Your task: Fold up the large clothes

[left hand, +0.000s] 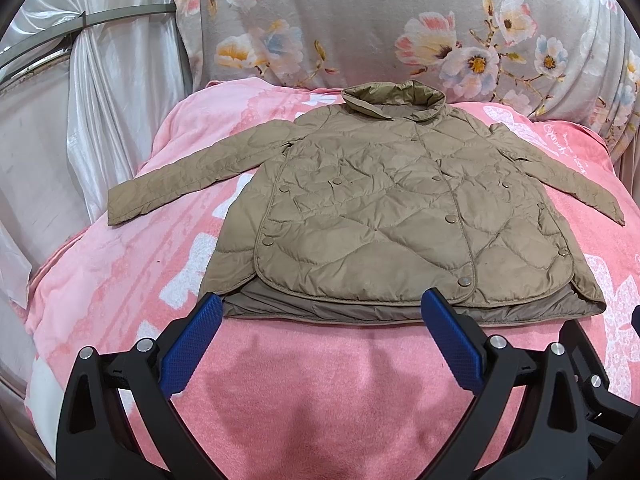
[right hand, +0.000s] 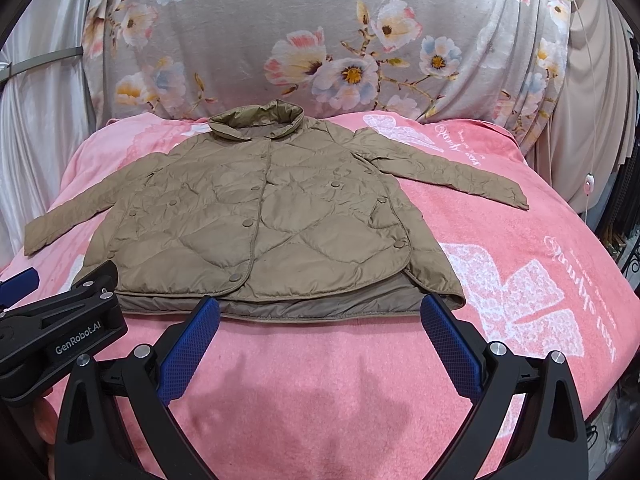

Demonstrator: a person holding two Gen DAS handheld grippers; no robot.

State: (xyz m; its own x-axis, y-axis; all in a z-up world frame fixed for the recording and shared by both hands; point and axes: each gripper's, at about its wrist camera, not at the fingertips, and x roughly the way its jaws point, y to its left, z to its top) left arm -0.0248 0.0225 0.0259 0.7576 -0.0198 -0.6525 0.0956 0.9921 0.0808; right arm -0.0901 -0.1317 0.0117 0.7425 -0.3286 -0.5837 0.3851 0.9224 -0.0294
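Note:
A tan quilted jacket (left hand: 380, 208) lies flat and buttoned, front side up, on a pink blanket (left hand: 288, 392), collar at the far end and both sleeves spread outward. It also shows in the right wrist view (right hand: 264, 220). My left gripper (left hand: 322, 304) is open and empty, just short of the jacket's near hem. My right gripper (right hand: 320, 306) is open and empty, also just short of the hem, further right. The left gripper's black body (right hand: 60, 328) shows at the left of the right wrist view.
The pink blanket (right hand: 520, 264) covers a bed-like surface. A grey floral cloth (left hand: 400, 20) hangs behind it. White curtains (left hand: 120, 80) stand at the left, beige drapes (right hand: 592, 100) at the right. The blanket drops off at both sides.

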